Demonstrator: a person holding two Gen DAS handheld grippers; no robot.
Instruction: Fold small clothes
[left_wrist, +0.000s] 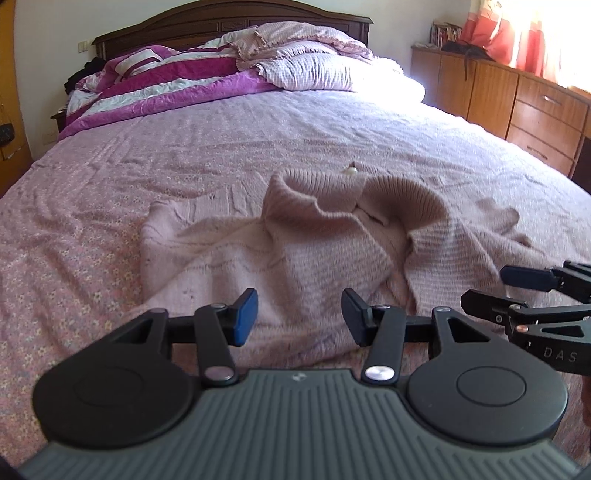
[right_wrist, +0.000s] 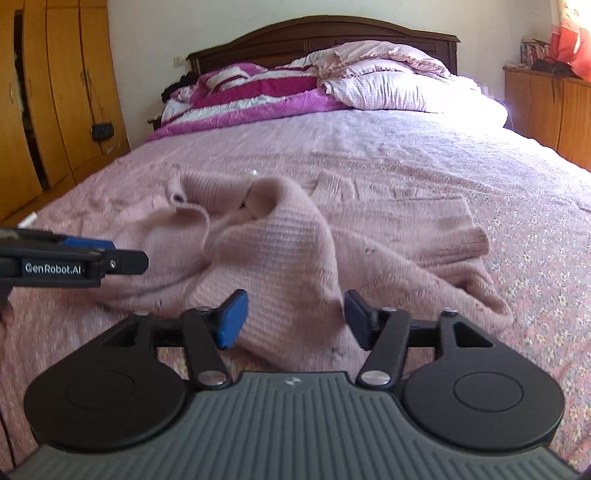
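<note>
A: In the left wrist view, what do you see?

B: A pale pink knitted sweater (left_wrist: 295, 236) lies crumpled on the bed (left_wrist: 184, 155), over a flowered pink bedspread. Its ribbed collar stands up in the middle, with a small pearly button (left_wrist: 350, 170) just behind it. The left gripper (left_wrist: 299, 317) hangs above the near hem, its blue-padded fingers (left_wrist: 245, 317) spread apart with nothing between them.

A: And the other tool?

B: The right gripper (left_wrist: 491, 286) enters from the right edge, near the sweater's side. Its two fingers stand apart, holding nothing.

A: Anything behind?

B: A magenta-striped quilt (left_wrist: 159, 85) and a checked pillow (left_wrist: 314, 72) are heaped at the dark headboard; a wooden dresser (left_wrist: 517, 96) stands along the right.

A: Now the right wrist view.

B: The sweater (right_wrist: 280, 251) lies bunched ahead, one sleeve laid flat to the right. The right gripper (right_wrist: 295, 321) hovers over the near edge, fingers (right_wrist: 231, 321) spread wide, gripping nothing. The left gripper (right_wrist: 122, 254) reaches in from the left over the fabric, seen side-on, so I cannot tell its gap here. Wooden wardrobes (right_wrist: 55, 92) fill the left wall.
</note>
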